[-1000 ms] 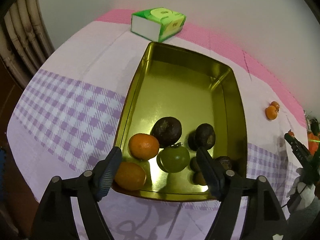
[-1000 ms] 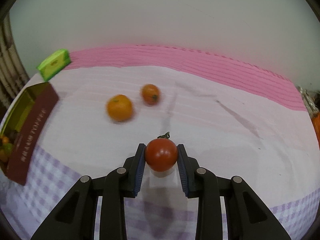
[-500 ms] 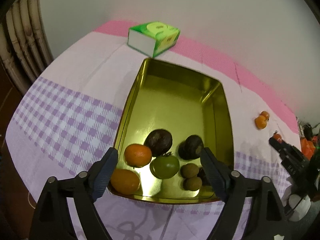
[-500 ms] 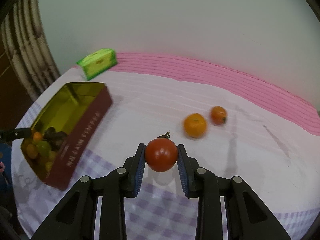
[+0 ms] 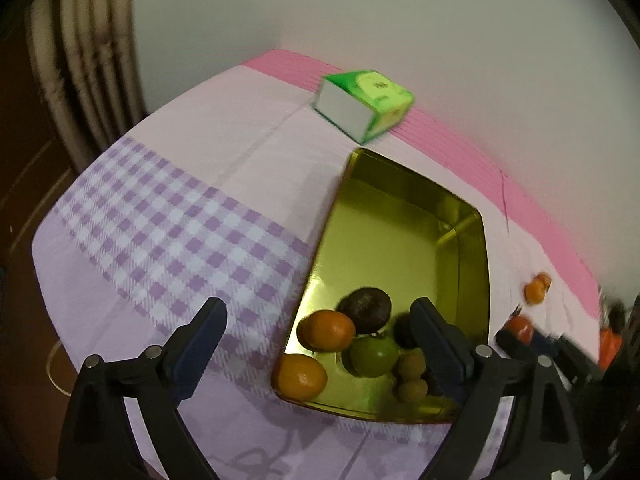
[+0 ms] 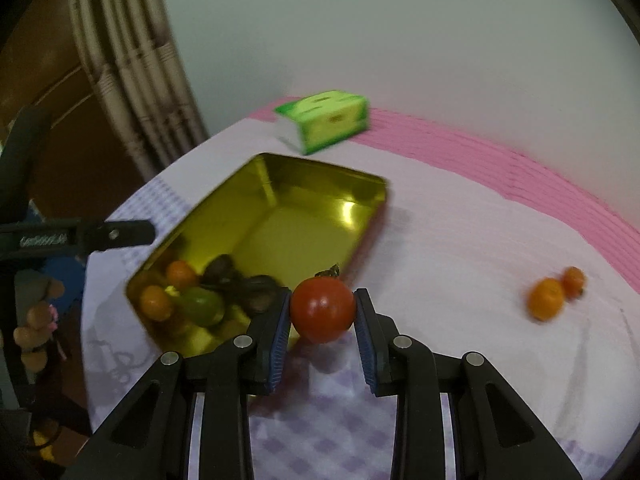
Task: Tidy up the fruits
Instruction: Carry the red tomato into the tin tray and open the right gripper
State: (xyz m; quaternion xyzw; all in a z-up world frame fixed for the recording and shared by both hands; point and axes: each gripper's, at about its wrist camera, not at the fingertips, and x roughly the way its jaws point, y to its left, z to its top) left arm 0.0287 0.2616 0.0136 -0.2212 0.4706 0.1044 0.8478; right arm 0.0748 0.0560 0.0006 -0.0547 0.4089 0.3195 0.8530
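While right tongs [image 6: 322,314] clench the round red tomato [image 6: 322,309] just short of the gold metal tin's [image 6: 362,236] near wall, early release drops it onto the checked surface [image 6: 320,416] to roll. Left tongs [image 5: 318,350] gape, holding nothing.

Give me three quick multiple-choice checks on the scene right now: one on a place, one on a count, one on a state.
1. Where does the green tissue box sit?
A. inside the tin
B. on the cloth beyond the gold tin's far end
C. under the table

2. How many loose orange fruits lie on the cloth at right?
A. two
B. four
C. none

3. What is the right hand-held gripper doing?
A. open, empty
B. shut on a red tomato
C. shut on the box

Answers: 1 B, it stands past the tin by the pink stripe; 2 A, a mandarin touches a smaller fruit; 3 B, both pads press it.
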